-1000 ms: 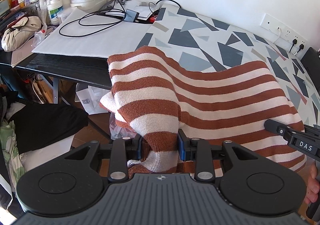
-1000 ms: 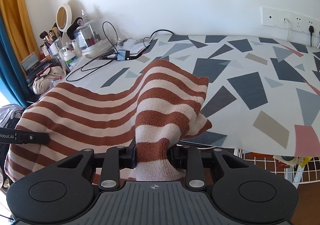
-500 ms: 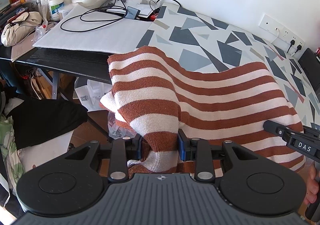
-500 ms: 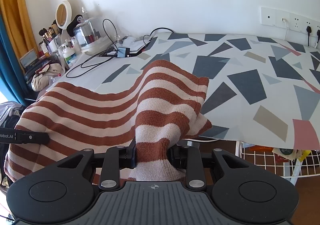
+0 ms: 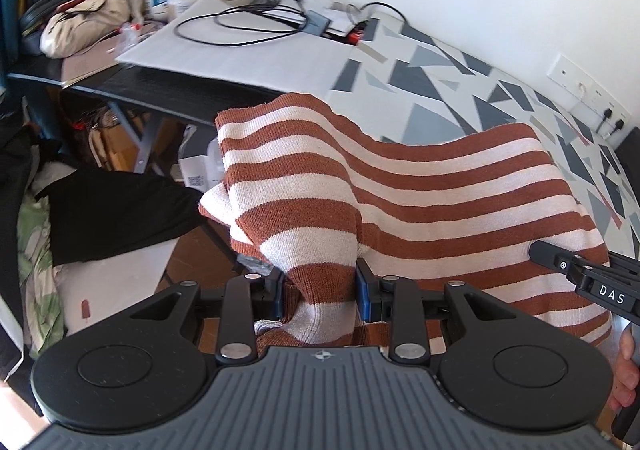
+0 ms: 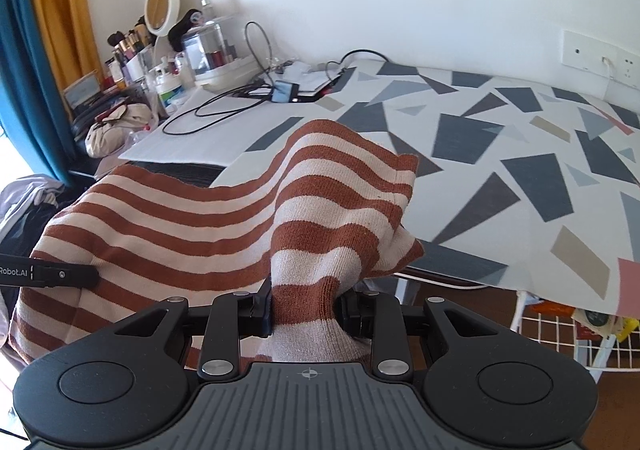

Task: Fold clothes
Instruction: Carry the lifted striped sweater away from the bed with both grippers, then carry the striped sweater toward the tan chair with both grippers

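the rust-and-cream striped knitted sweater point(image 5: 420, 202) hangs in the air over the near edge of the table point(image 6: 520, 154) with the grey geometric-patterned cover, a bunch of knit clamped in the jaws of each of the left gripper point(image 5: 320, 290) and right gripper point(image 6: 306, 308). it sags between them (no finished fold shows), so laying it flat and folding seem left.

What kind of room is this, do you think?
Probably a bedroom or dressing corner at home: a round vanity mirror and makeup brushes crowd the black desk, and a striped sweater is held over a table with a geometric-patterned cover.
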{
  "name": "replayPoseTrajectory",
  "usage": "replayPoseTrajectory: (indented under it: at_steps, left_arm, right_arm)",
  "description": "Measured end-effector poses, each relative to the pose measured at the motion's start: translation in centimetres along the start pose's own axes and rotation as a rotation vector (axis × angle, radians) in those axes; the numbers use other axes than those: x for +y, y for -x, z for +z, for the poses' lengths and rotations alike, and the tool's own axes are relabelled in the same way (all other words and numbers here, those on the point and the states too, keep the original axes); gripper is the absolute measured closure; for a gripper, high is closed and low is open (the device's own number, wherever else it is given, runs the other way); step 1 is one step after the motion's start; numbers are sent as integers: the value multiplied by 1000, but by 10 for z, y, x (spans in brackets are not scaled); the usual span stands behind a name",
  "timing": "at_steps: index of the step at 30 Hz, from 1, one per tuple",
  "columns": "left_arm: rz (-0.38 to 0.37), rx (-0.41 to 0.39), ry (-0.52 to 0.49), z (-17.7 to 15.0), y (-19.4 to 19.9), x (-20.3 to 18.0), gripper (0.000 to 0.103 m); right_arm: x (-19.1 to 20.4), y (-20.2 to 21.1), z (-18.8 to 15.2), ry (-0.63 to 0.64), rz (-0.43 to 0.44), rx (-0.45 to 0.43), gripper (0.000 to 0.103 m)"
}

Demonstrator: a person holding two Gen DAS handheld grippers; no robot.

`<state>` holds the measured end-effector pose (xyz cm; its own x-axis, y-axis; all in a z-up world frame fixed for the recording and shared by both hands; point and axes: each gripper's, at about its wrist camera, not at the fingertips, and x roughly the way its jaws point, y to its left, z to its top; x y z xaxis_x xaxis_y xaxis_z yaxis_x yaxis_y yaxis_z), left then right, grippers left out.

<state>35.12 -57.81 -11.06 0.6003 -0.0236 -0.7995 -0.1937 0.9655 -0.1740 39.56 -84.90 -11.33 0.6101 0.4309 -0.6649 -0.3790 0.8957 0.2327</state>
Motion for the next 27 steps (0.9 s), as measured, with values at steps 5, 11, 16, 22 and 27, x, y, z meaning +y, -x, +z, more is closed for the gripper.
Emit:
replayPoseTrajectory:
  at_steps: [5, 11, 16, 22, 27]
  left_arm:
    - [38, -11, 56, -11, 12, 27, 71]
    - [101, -36, 157, -30, 34, 66, 71]
    - [165, -52, 256, -50, 52, 102, 71]
    - [232, -61, 376, -75, 70, 141, 71]
    - [289, -74, 462, -93, 86, 168, 71]
  right_arm:
    - [28, -12, 2, 50, 46, 20, 78]
    - [70, -25, 6, 136, 130, 45, 78]
    - [108, -42, 9, 209, 215, 80, 78]
    - [160, -61, 10, 310, 304, 130, 78]
    - [203, -75, 8, 386, 370, 168, 78]
